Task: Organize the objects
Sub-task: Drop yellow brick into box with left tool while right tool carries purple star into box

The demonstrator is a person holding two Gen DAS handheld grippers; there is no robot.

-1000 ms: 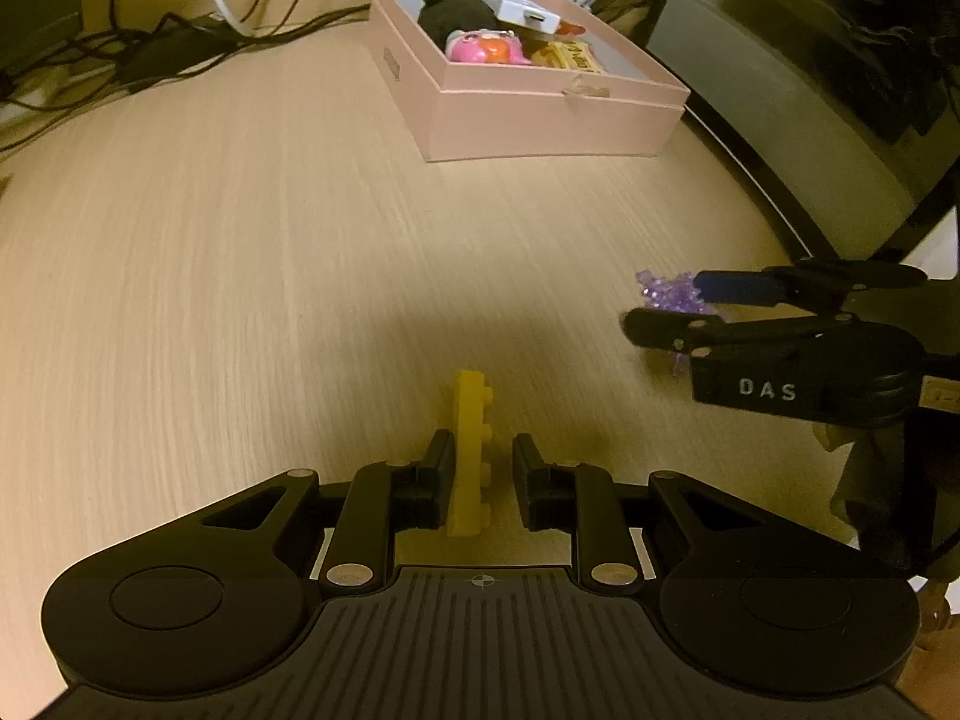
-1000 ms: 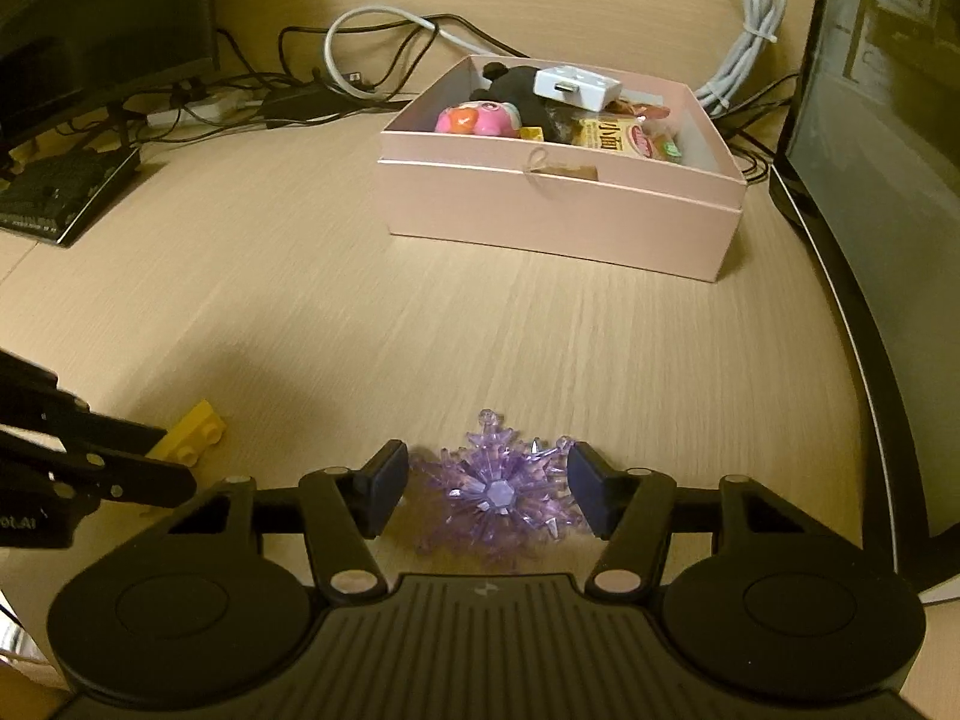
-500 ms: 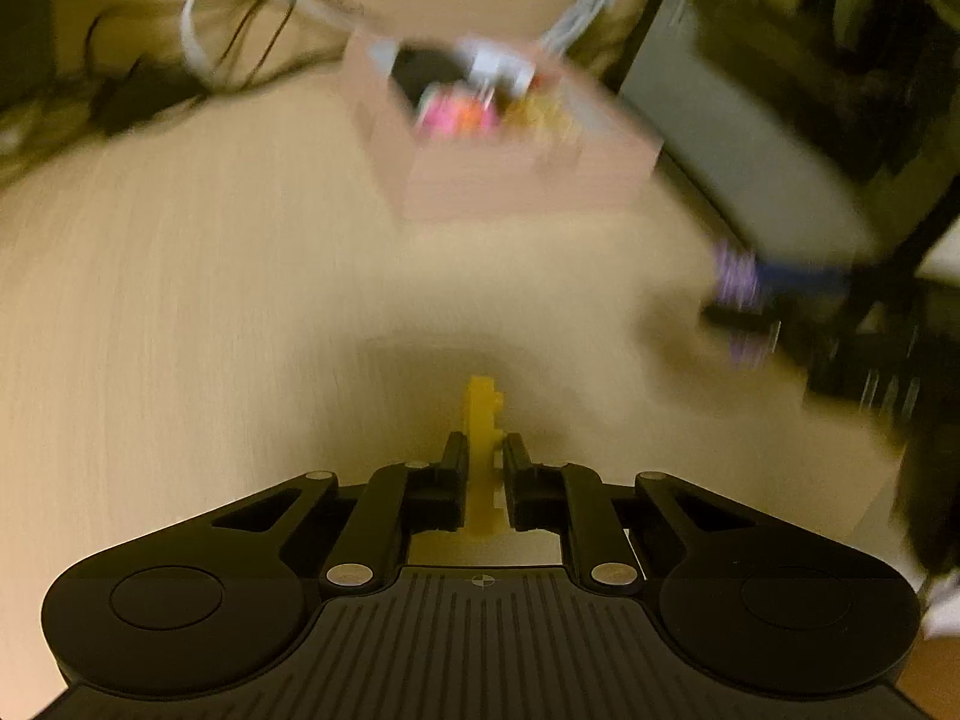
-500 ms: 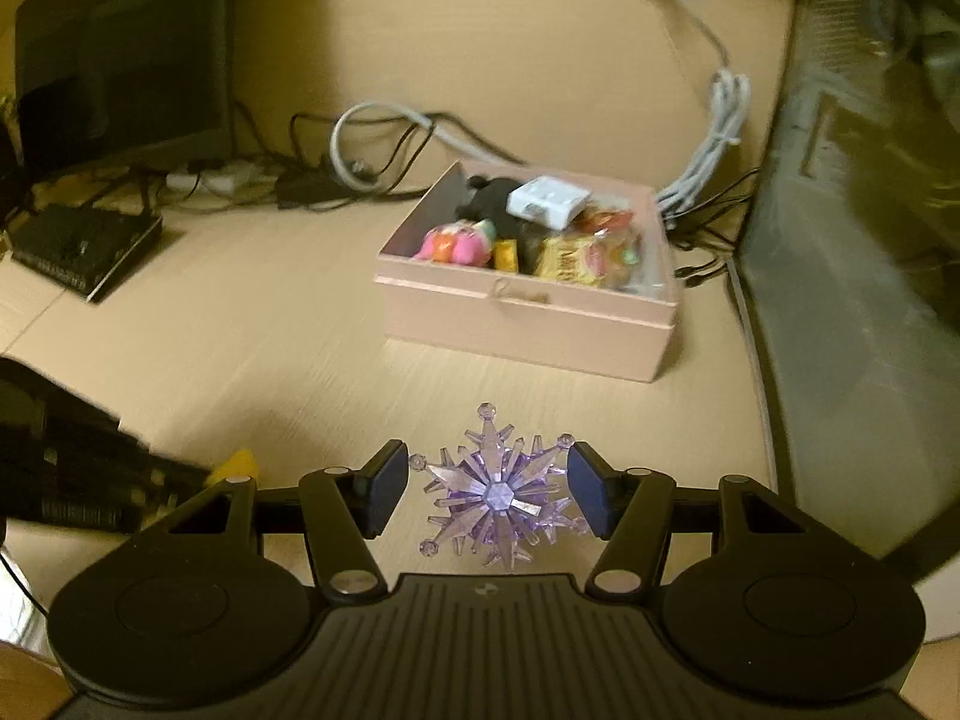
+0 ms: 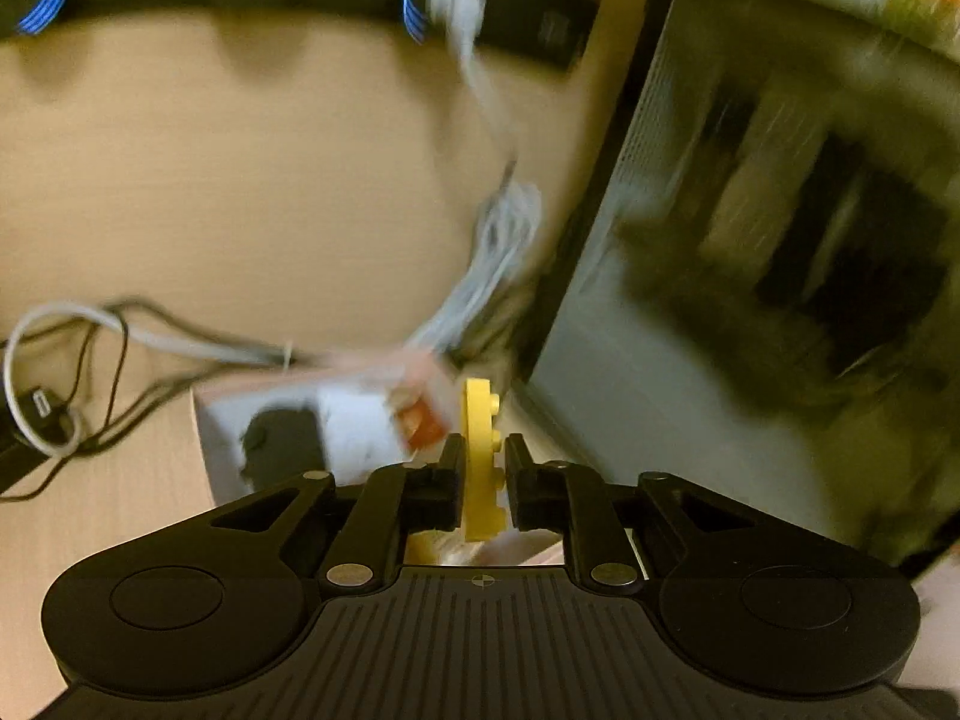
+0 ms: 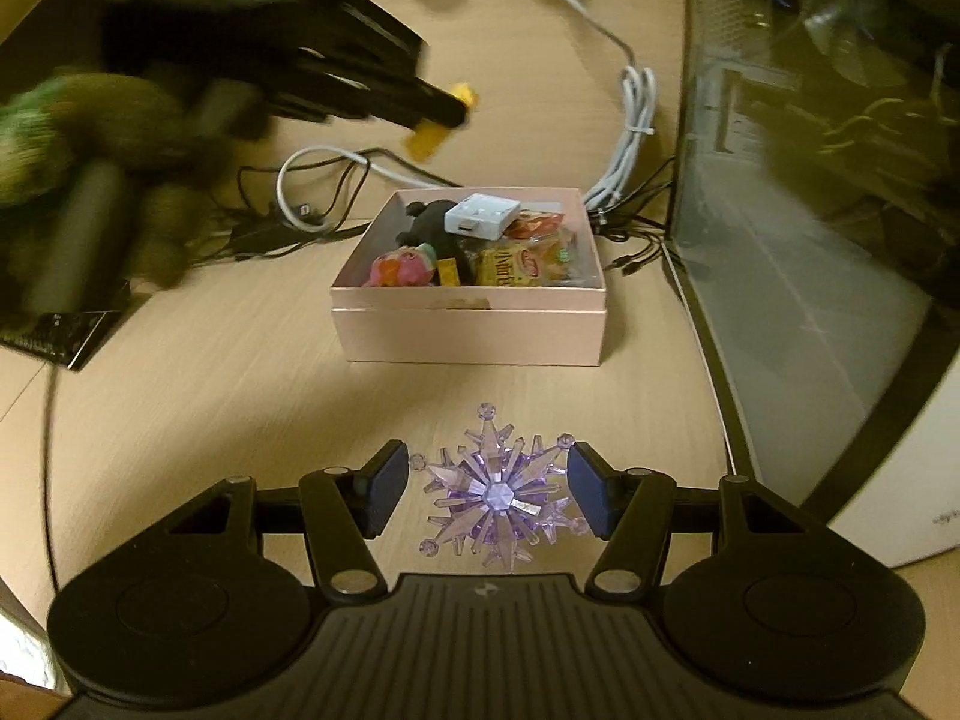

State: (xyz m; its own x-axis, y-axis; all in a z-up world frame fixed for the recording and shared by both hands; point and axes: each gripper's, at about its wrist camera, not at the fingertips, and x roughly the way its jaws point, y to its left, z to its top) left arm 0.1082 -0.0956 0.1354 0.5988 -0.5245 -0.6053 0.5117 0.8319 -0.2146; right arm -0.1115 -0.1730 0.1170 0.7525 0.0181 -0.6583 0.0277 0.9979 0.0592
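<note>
Left gripper [image 5: 483, 480] pinches the yellow brick [image 5: 480, 462] edge-on, for release above the pink box [image 6: 468, 330]. Right gripper [image 6: 486, 495] clamps the purple snowflake [image 6: 495, 492] by its tips, carrying it flat.

1. A wooden desk [image 6: 198, 396] fills the scene.
2. A bundled white cable [image 6: 630, 138] lies at the far right.
3. A looped white cord [image 6: 312, 165] and black wires [image 6: 252, 240] lie at the far left.
4. A glass-sided case [image 6: 810, 198], perhaps a computer, stands on the right.
5. A flat black device [image 6: 63, 333] lies at the left edge.
</note>
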